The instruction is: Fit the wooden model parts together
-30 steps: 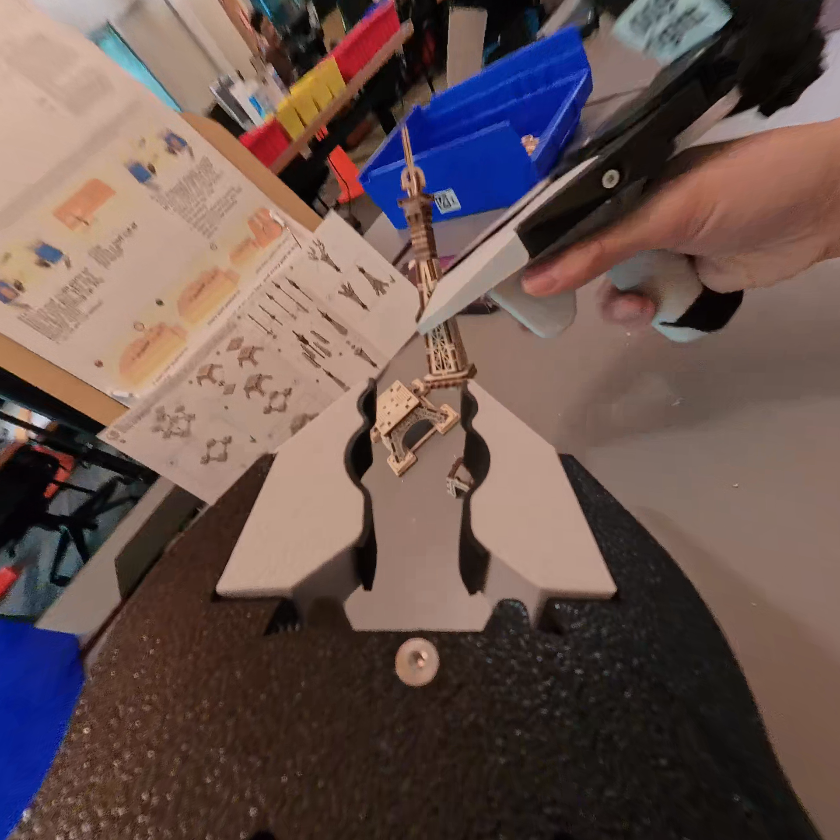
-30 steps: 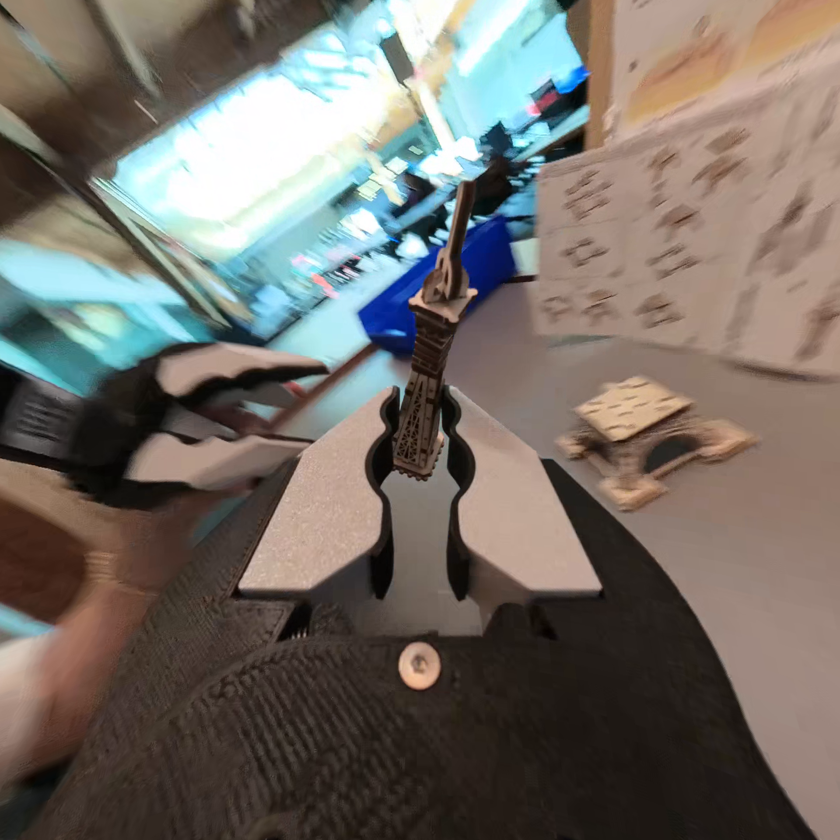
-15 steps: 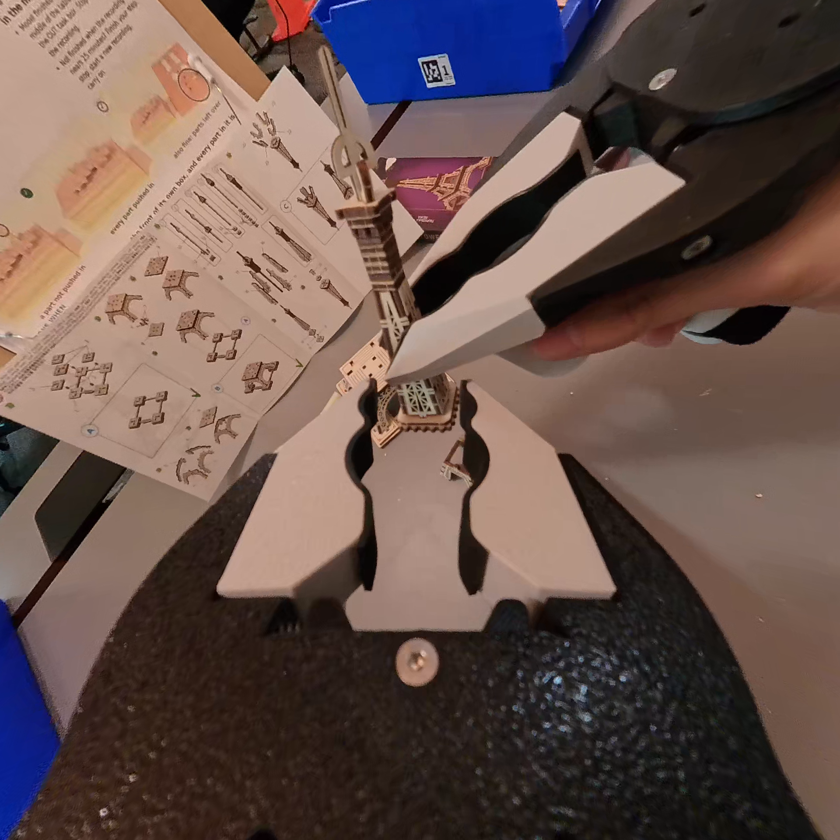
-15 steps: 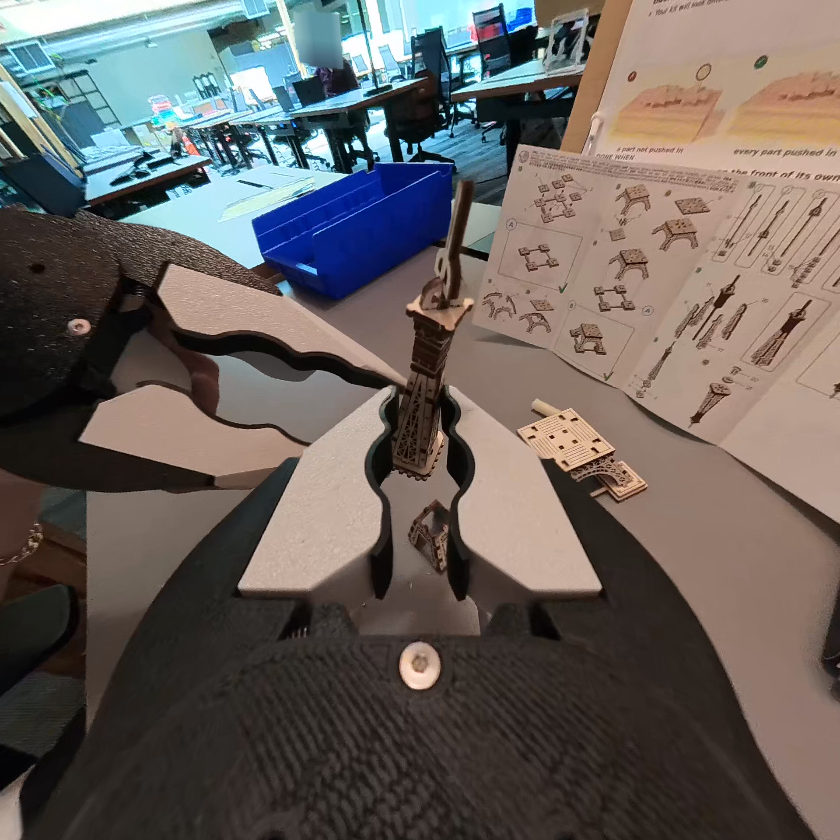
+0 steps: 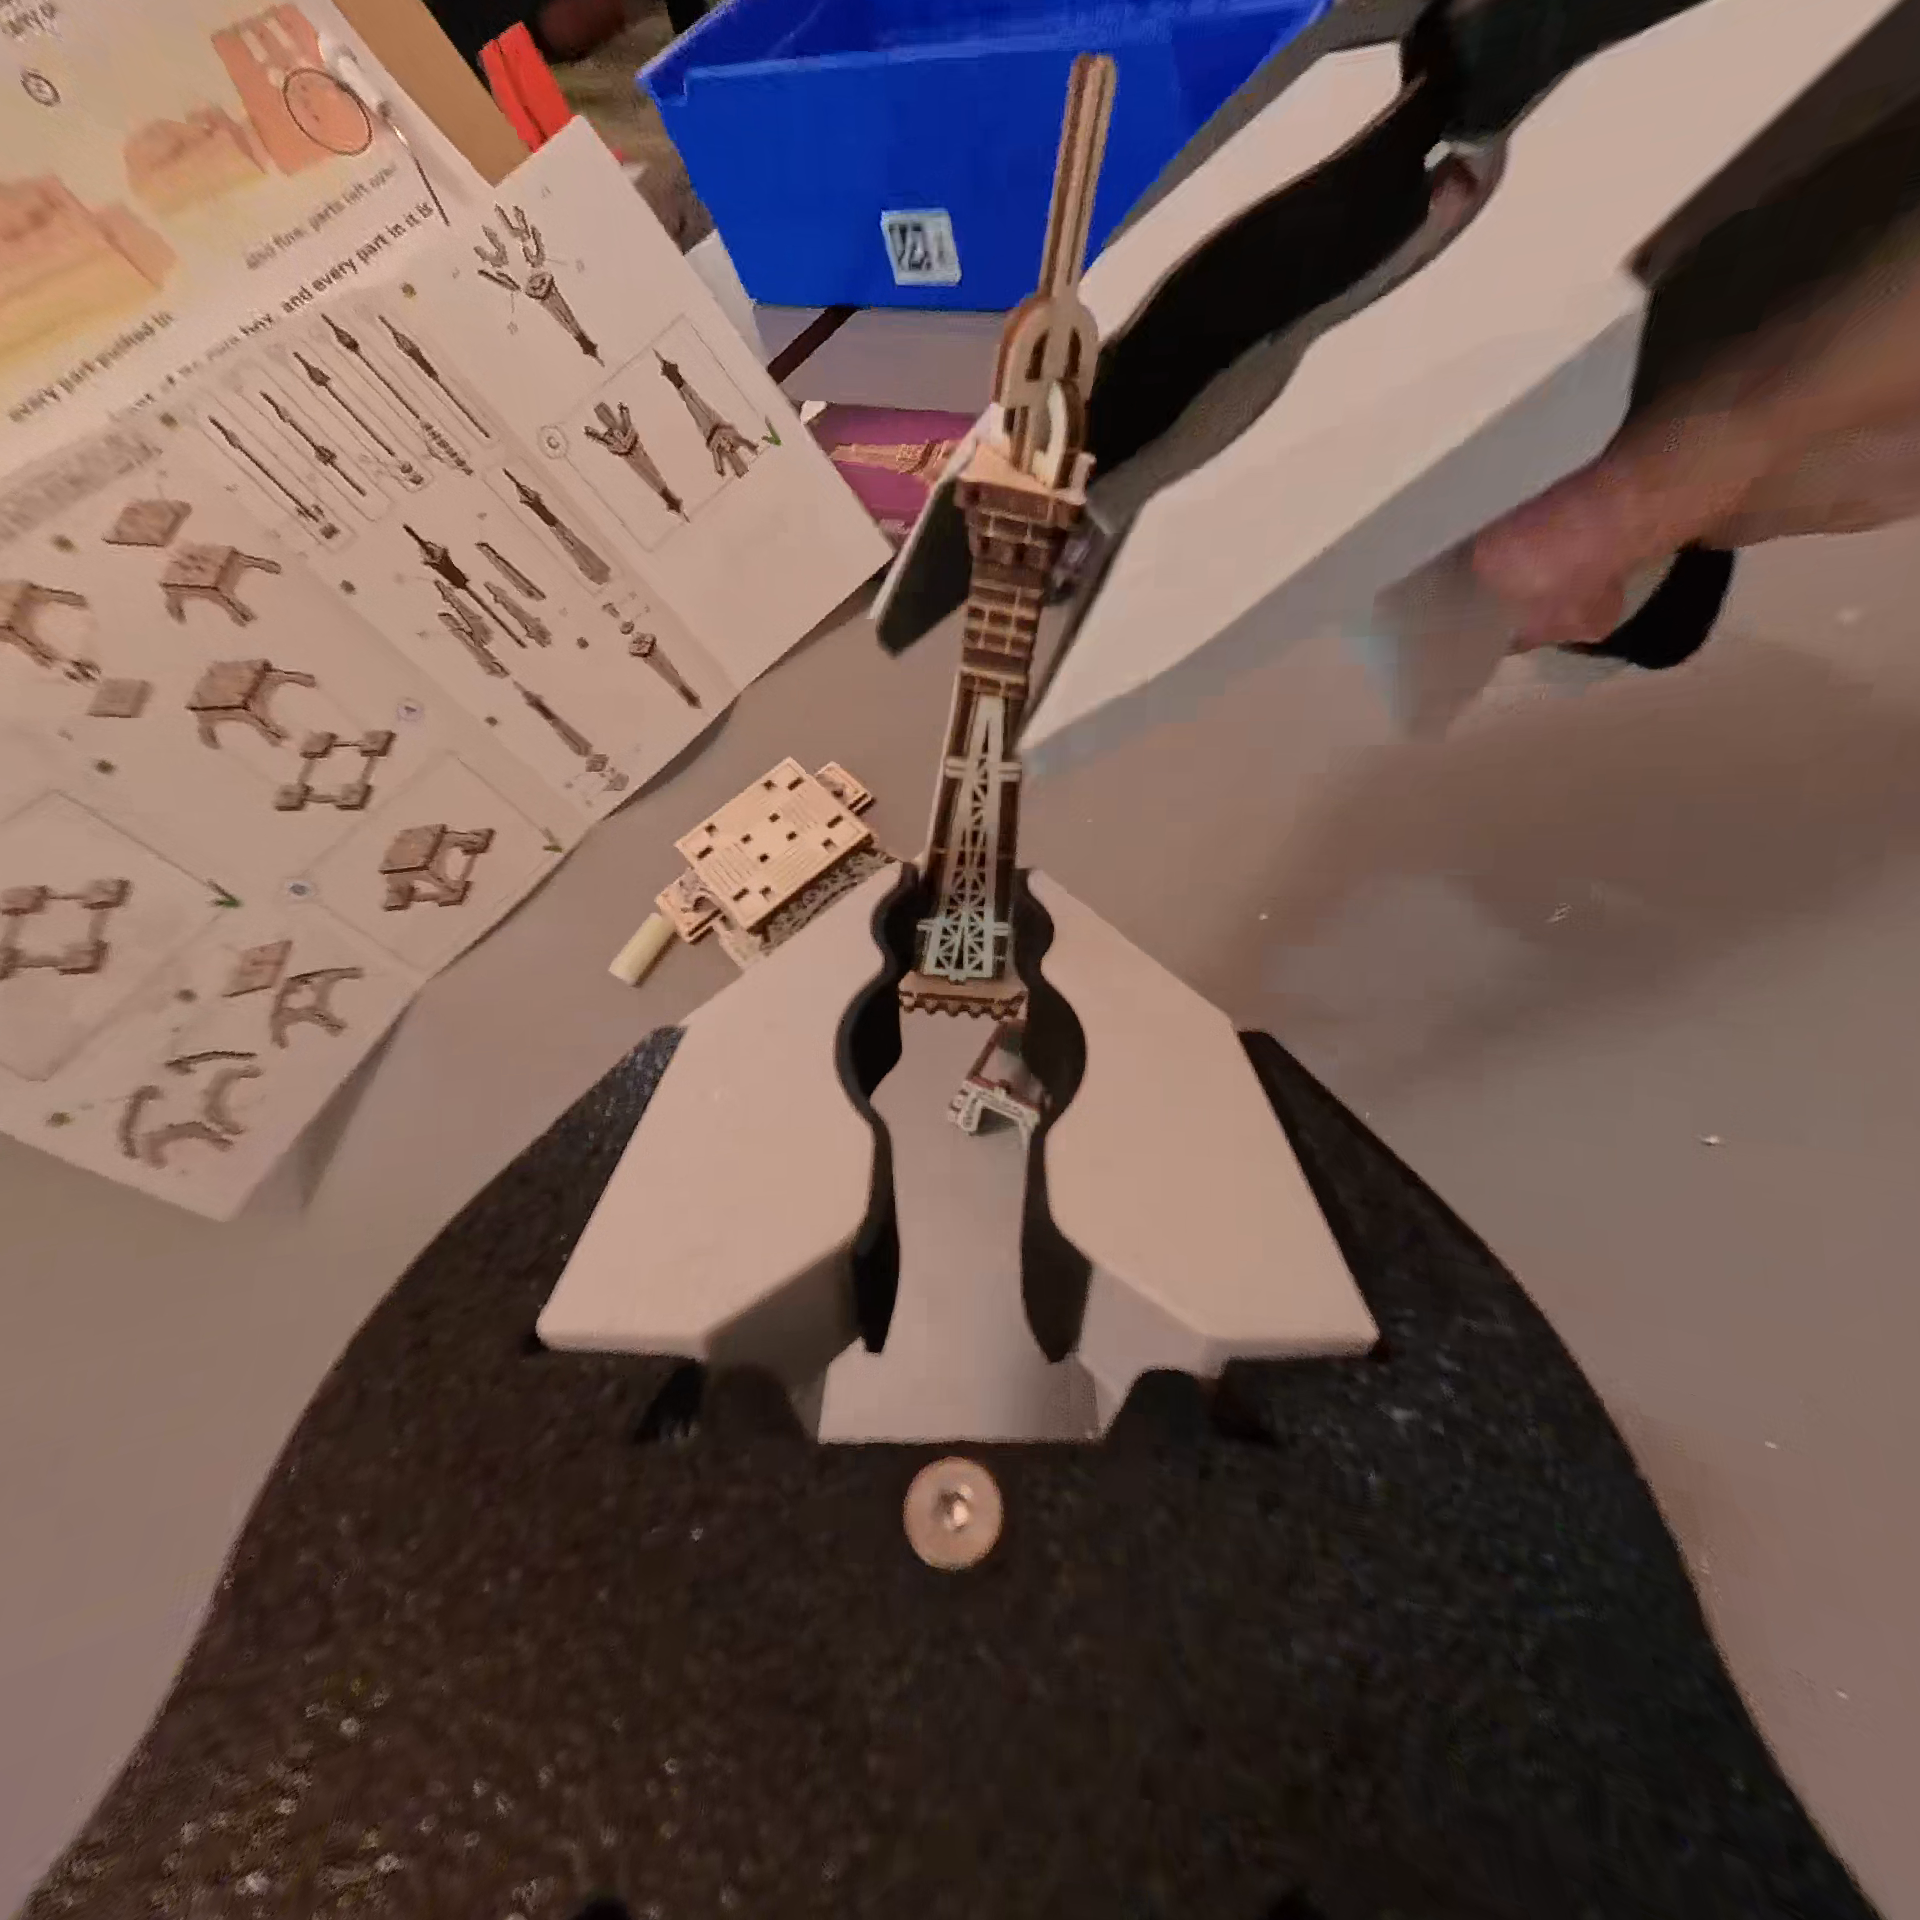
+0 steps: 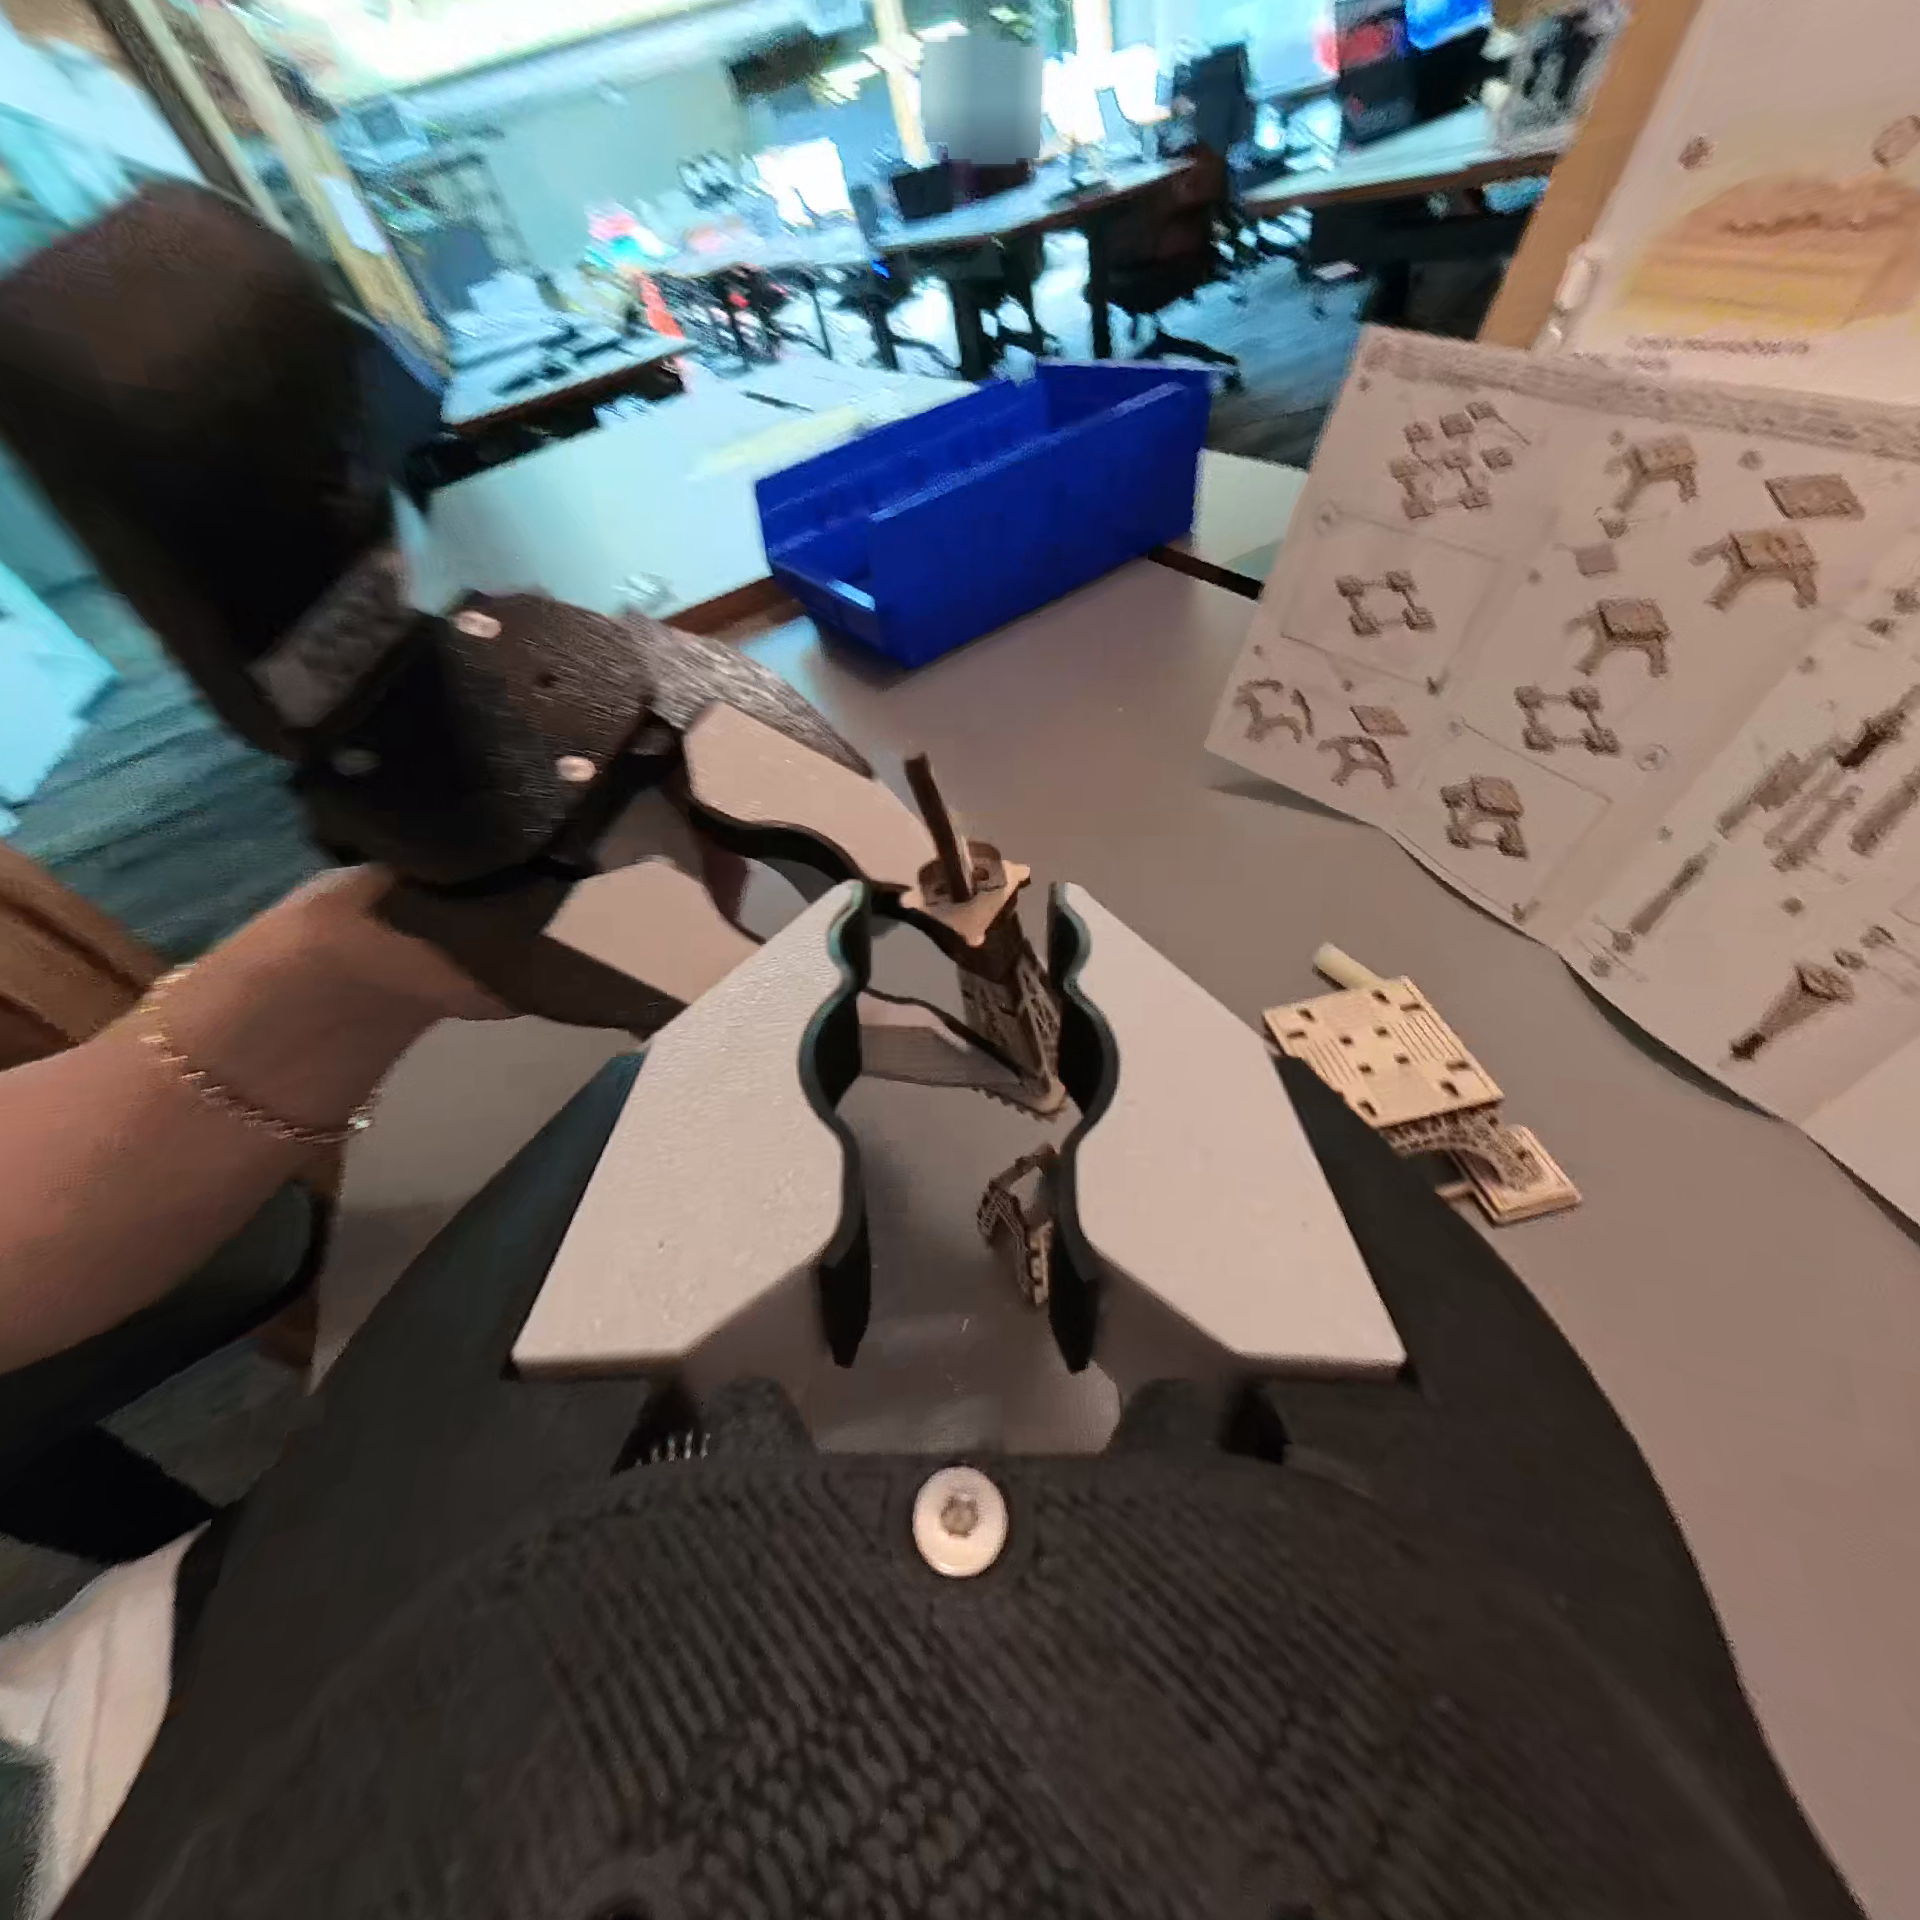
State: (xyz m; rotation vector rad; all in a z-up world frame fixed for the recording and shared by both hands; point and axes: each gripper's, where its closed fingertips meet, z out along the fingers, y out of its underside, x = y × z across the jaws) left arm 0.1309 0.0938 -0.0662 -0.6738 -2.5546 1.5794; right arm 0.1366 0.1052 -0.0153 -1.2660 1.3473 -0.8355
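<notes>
your left gripper clamps the tower spire at its foot, your right gripper stands released around its top, while the arched base and small piece lie unjoined on the table, so the fitting is partway.

Tower spire: pale wood, brown lattice. Bin: blue. Bench: grey. Claws: grey fingers, black bodies.

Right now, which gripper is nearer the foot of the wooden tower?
Left. The left gripper is shut on the wooden tower at its foot; the right gripper is open, straddling the shaft higher, under the top platform.
</notes>
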